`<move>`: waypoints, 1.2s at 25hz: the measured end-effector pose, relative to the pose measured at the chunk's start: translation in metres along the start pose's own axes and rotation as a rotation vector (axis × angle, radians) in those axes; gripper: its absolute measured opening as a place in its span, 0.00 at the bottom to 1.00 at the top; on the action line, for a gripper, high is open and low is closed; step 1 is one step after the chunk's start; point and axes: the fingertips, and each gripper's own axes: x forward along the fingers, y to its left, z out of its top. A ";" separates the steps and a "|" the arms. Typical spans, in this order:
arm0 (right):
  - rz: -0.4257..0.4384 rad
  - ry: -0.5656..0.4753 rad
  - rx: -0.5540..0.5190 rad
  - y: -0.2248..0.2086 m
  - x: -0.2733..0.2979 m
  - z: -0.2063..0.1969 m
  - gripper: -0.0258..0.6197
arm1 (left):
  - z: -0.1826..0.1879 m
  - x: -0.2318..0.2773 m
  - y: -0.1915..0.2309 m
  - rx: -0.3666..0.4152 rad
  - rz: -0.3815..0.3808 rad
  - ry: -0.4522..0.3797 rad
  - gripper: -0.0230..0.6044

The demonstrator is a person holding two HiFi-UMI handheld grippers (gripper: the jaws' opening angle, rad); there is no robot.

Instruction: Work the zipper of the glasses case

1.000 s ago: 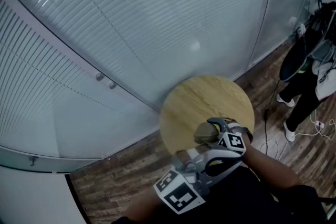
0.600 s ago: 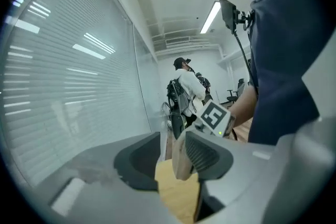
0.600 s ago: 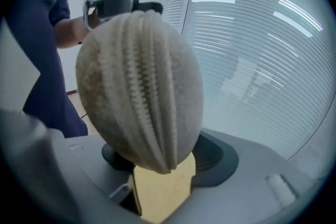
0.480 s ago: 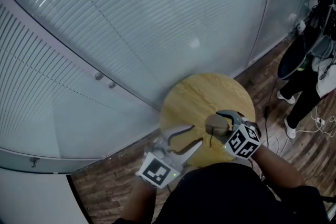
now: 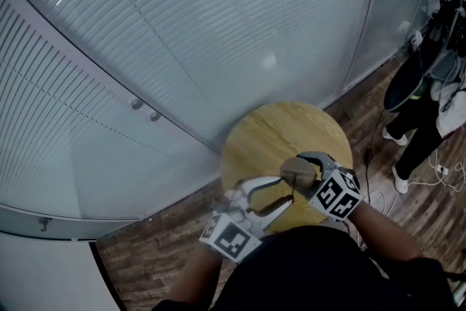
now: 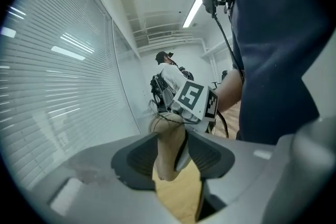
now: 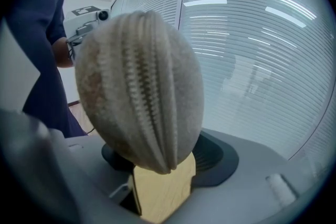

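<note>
Beige glasses case [image 7: 139, 92] — pull unclear — clenched in right gripper [image 5: 301, 168] jaws; left gripper [image 5: 284, 190] jaws, just opening, flank its end.

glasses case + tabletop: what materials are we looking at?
Glasses case: probably felt or woven fabric, matte grey-beige; fuzzy surface, zipper teeth down the middle. Tabletop: wood or wood-look laminate, light satin finish; grain streaks show.

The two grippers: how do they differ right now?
The right gripper is shut on the glasses case; the left gripper holds nothing. The left gripper's jaws have just been opening, the case's end between them unpressed; the right gripper's clamp it. Both carry marker cubes.
</note>
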 end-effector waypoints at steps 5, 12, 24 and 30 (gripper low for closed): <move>0.000 0.006 -0.003 0.003 0.001 -0.003 0.47 | 0.011 -0.002 0.000 0.026 0.022 -0.046 0.34; 0.027 0.014 0.018 0.009 0.004 -0.003 0.47 | 0.021 -0.001 0.001 0.131 0.056 -0.068 0.31; 0.075 0.072 0.002 0.026 0.011 -0.008 0.47 | 0.030 0.014 -0.009 0.293 0.025 -0.016 0.29; 0.099 0.092 -0.040 0.035 0.012 -0.007 0.47 | 0.029 0.021 -0.021 0.287 -0.062 0.037 0.11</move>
